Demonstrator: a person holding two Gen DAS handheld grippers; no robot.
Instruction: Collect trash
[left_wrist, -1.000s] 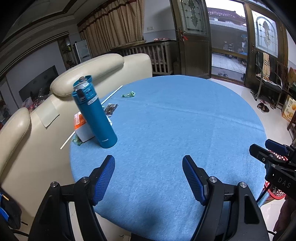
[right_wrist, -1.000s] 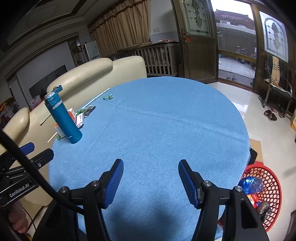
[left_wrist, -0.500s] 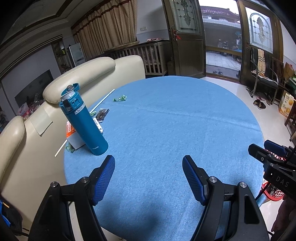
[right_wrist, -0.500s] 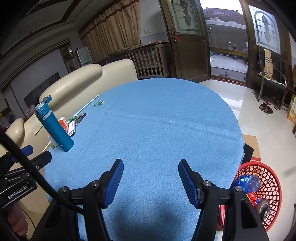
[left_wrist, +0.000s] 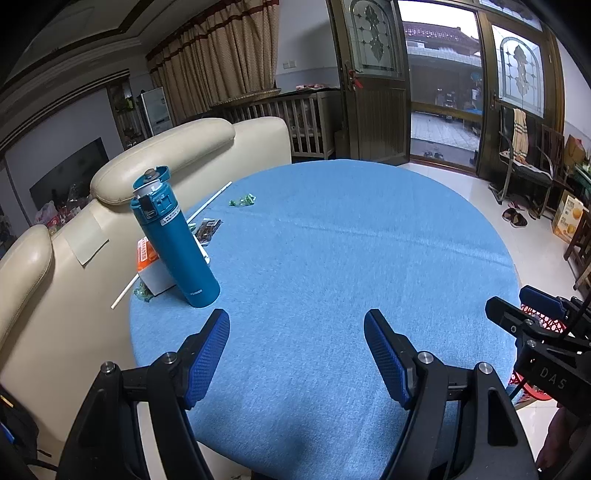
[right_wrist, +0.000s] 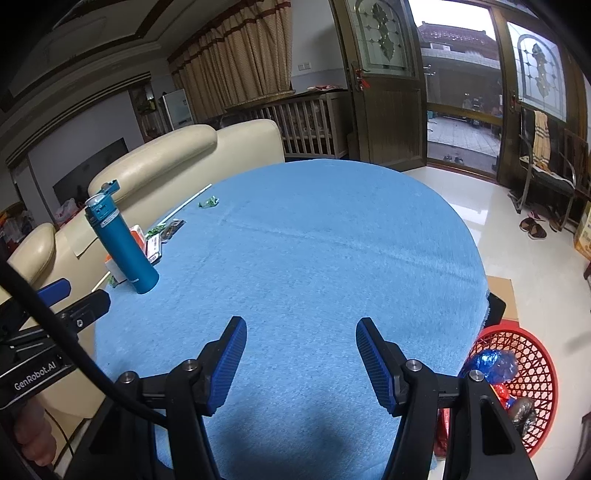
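Observation:
Small trash lies at the far left of the round blue table (left_wrist: 332, 258): a green wrapper (left_wrist: 242, 201), a dark wrapper (left_wrist: 207, 230) and a green scrap (left_wrist: 142, 292) by a white and orange box (left_wrist: 151, 264). The green wrapper also shows in the right wrist view (right_wrist: 208, 202). A red mesh basket (right_wrist: 532, 373) with trash in it stands on the floor at the table's right. My left gripper (left_wrist: 295, 332) and right gripper (right_wrist: 301, 334) are both open and empty above the near edge of the table.
A tall teal bottle (left_wrist: 173, 240) stands upright at the left, in front of the box. A long white stick (left_wrist: 173, 240) lies along the table's left edge. Cream sofa backs (left_wrist: 166, 158) sit close behind. A chair and slippers (left_wrist: 515, 218) are at the far right.
Both grippers drew back from the table and then came forward a little. The bottle looks slightly nearer than half a second ago. Both stay open and empty.

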